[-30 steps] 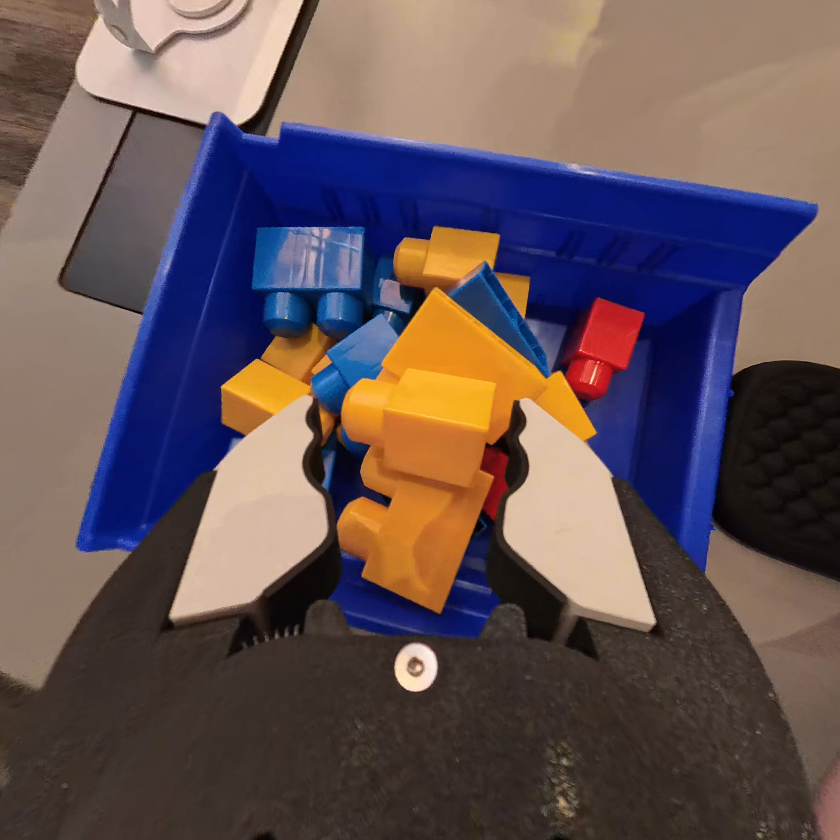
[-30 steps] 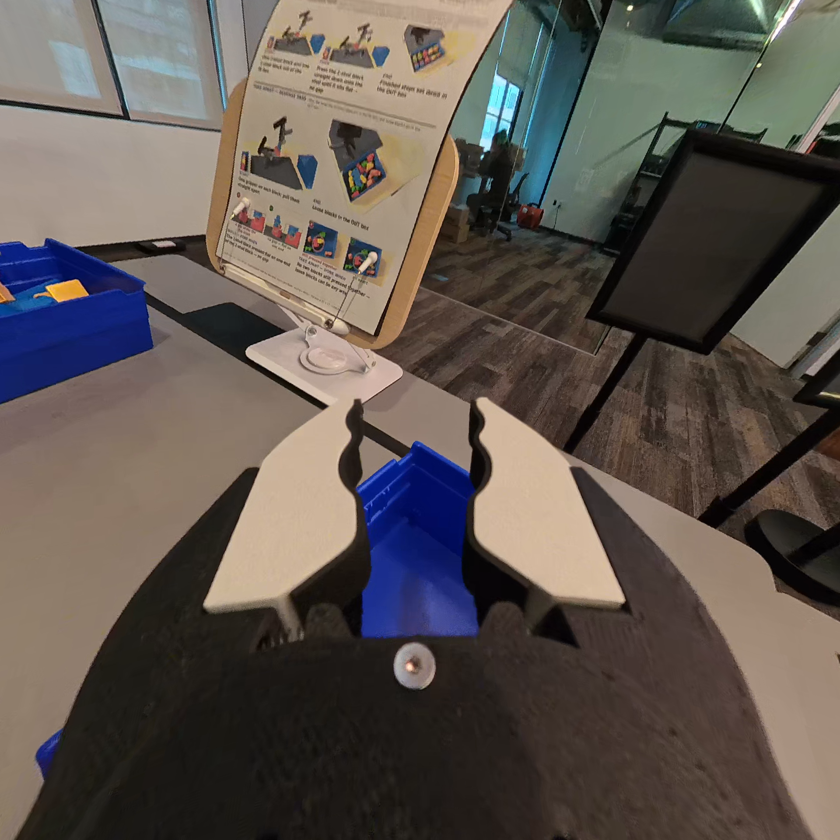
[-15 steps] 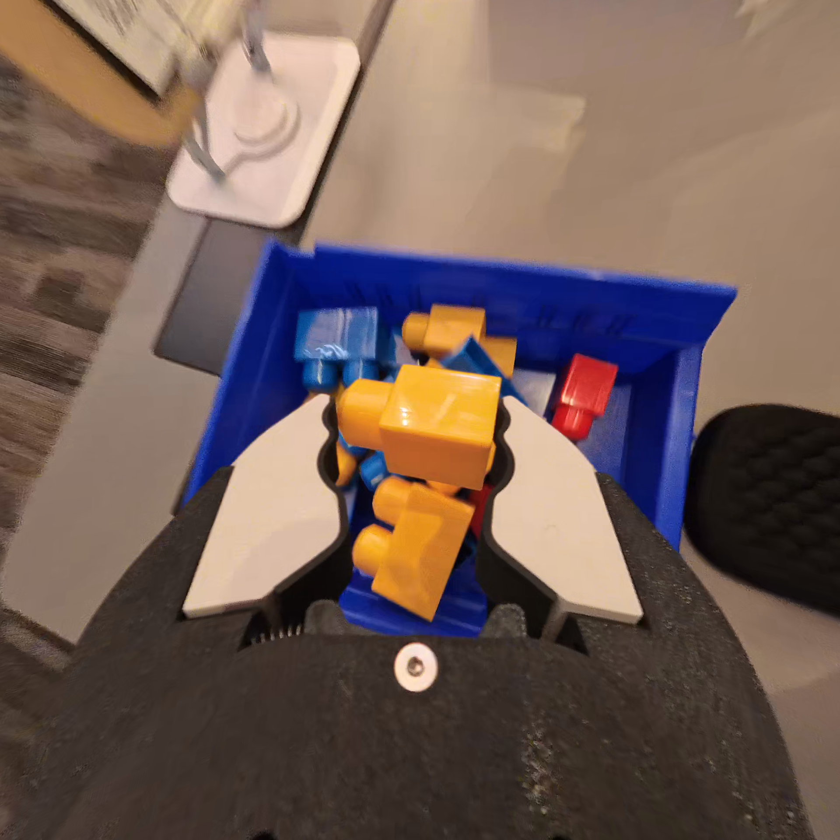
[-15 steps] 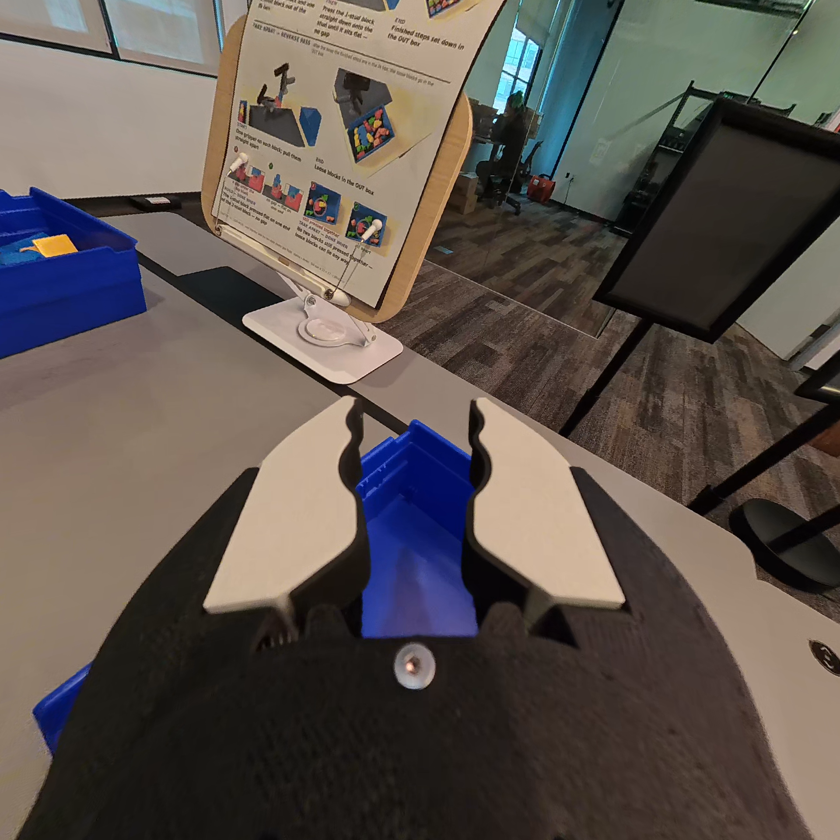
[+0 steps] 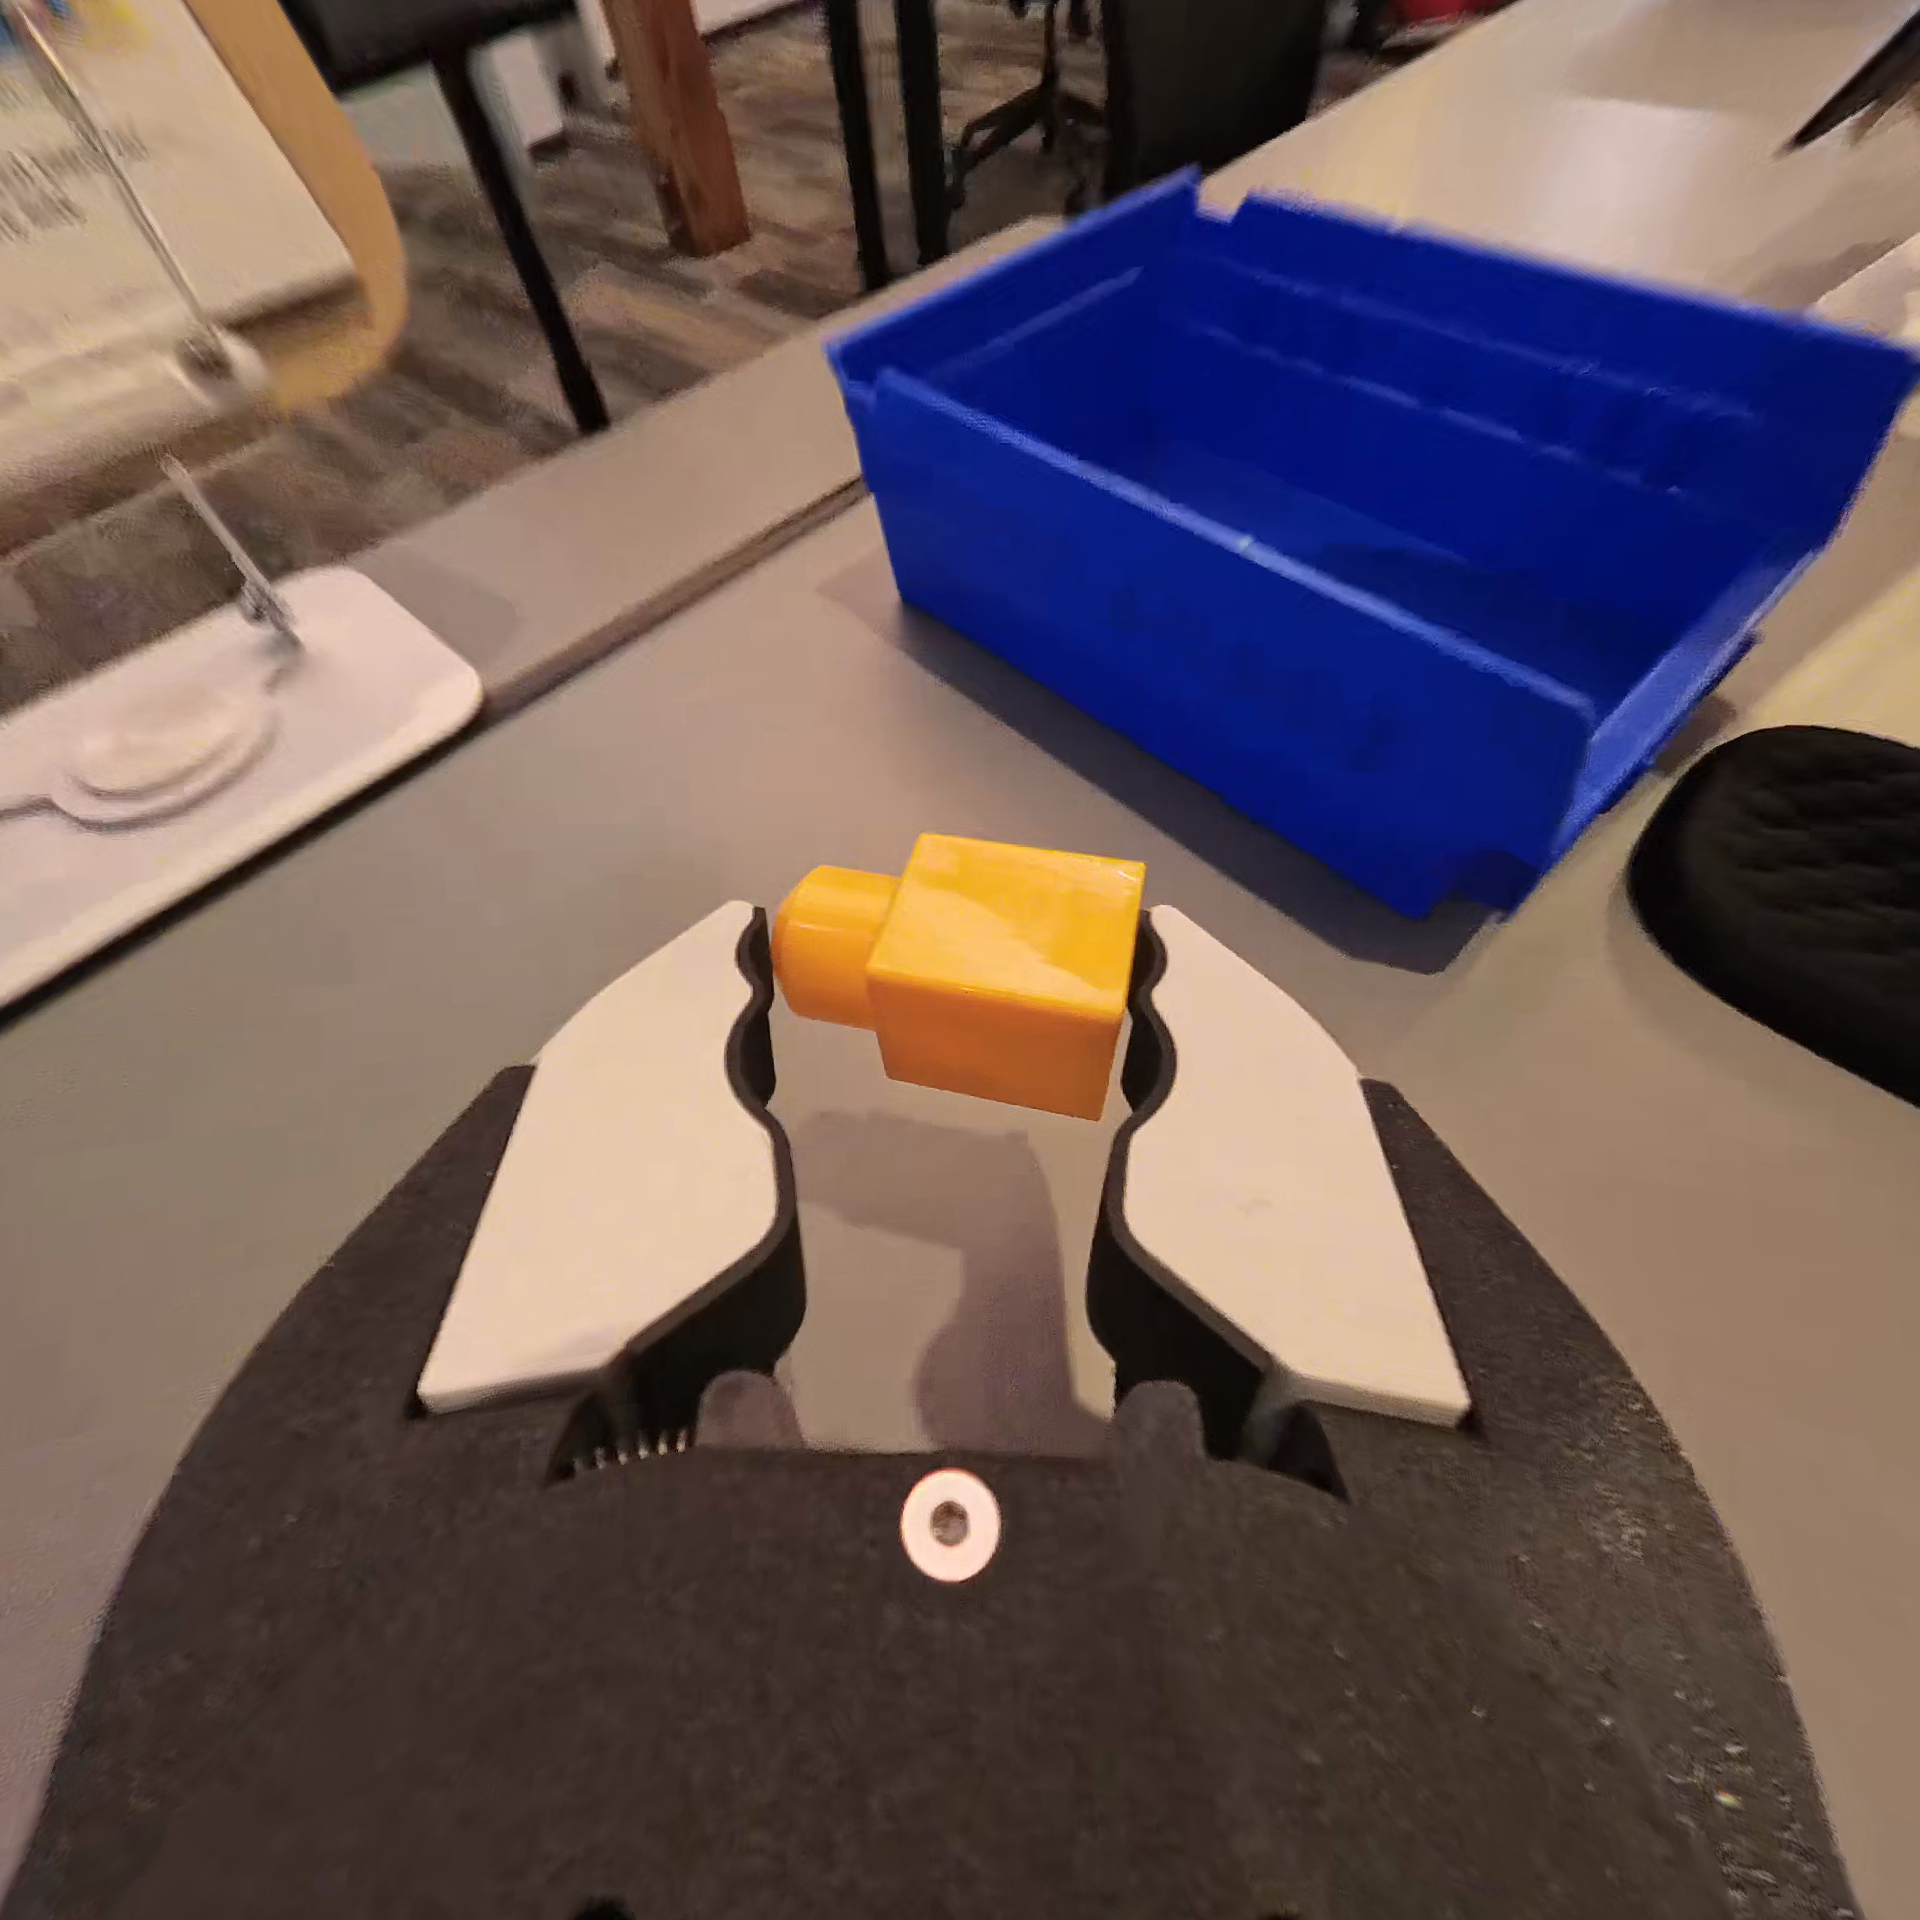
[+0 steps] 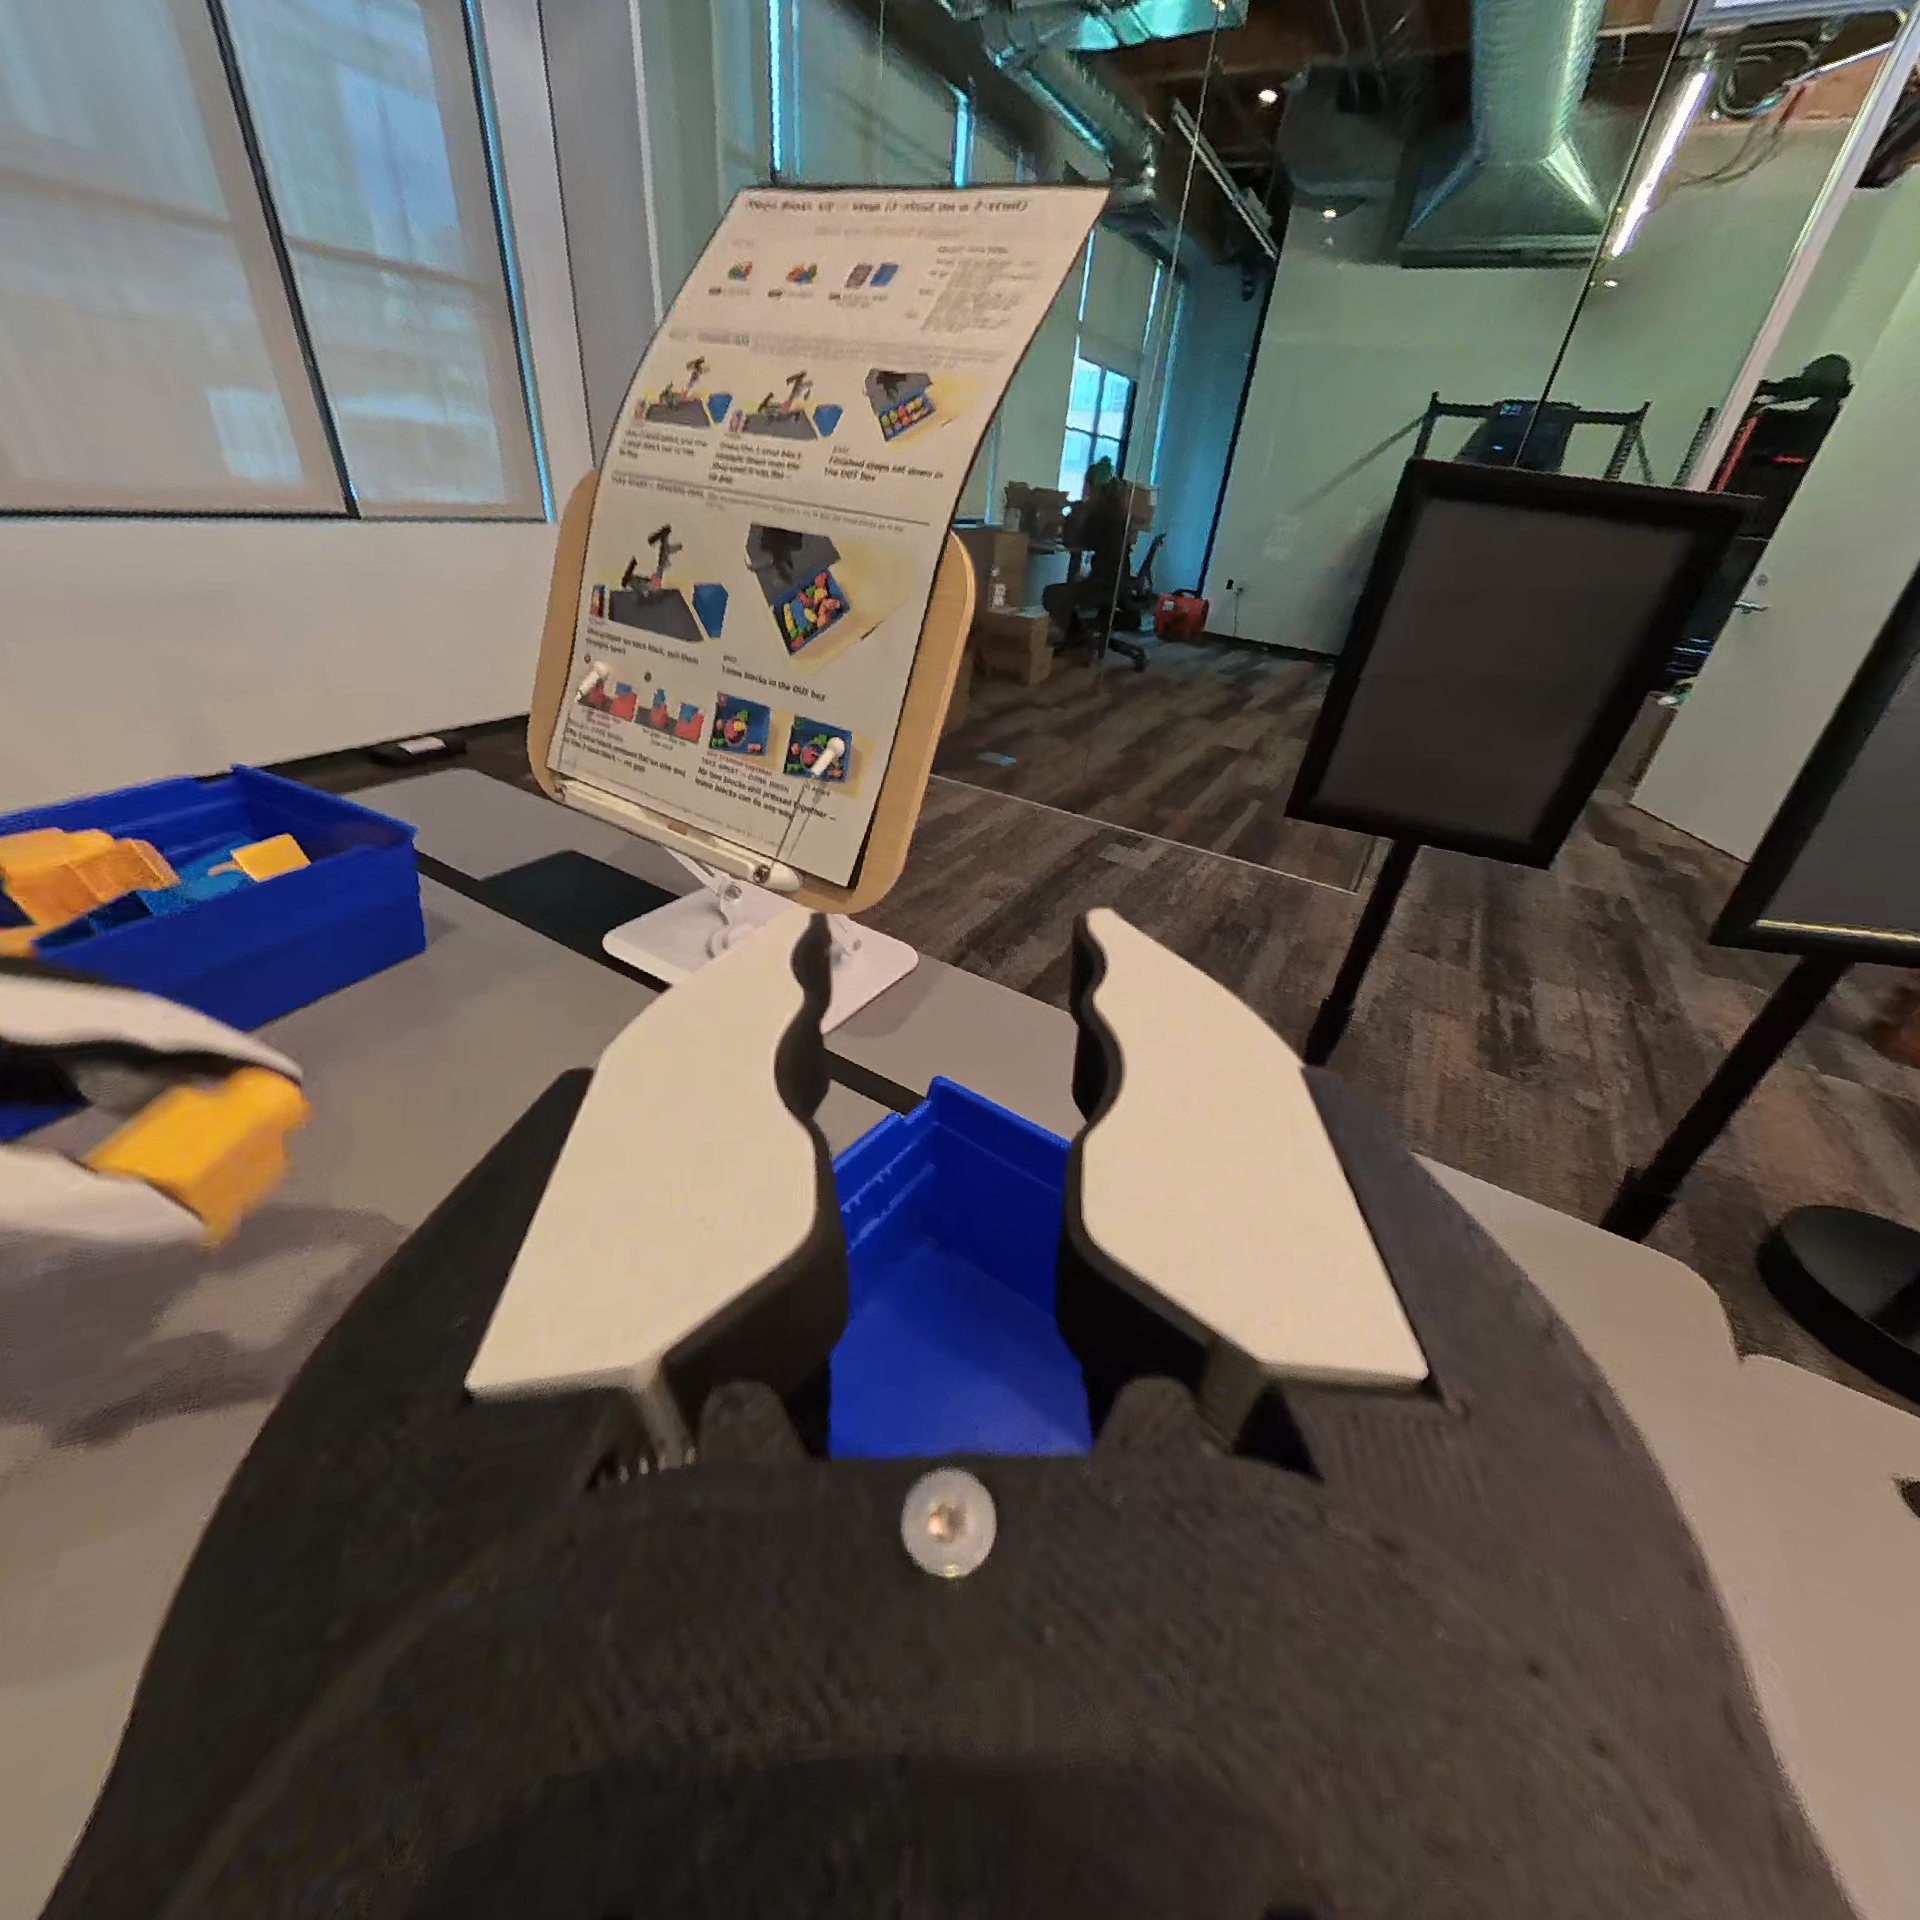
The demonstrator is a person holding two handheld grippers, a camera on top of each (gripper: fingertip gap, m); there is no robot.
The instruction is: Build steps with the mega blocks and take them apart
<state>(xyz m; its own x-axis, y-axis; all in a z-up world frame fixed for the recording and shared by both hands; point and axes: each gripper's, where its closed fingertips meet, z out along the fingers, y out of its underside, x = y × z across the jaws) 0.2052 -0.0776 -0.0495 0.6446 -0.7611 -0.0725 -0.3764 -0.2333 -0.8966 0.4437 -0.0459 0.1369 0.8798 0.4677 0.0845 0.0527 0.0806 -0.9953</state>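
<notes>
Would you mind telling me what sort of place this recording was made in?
Probably an open-plan office or lab: glass partition walls, exposed ceiling ducts, and a grey table with an instruction sheet on a stand.

In the left wrist view the empty blue plastic bin [image 5: 1351, 499] is motion-smeared, and the black textured pad [image 5: 1797, 894] runs off the right edge. In the right wrist view the left claw [image 6: 114, 1132] and its single-stud orange plastic block [image 6: 197, 1143] are blurred and cropped at the left edge. The right claw [image 6: 951, 997] hides most of the bin [image 6: 956, 1299] below it.
</notes>
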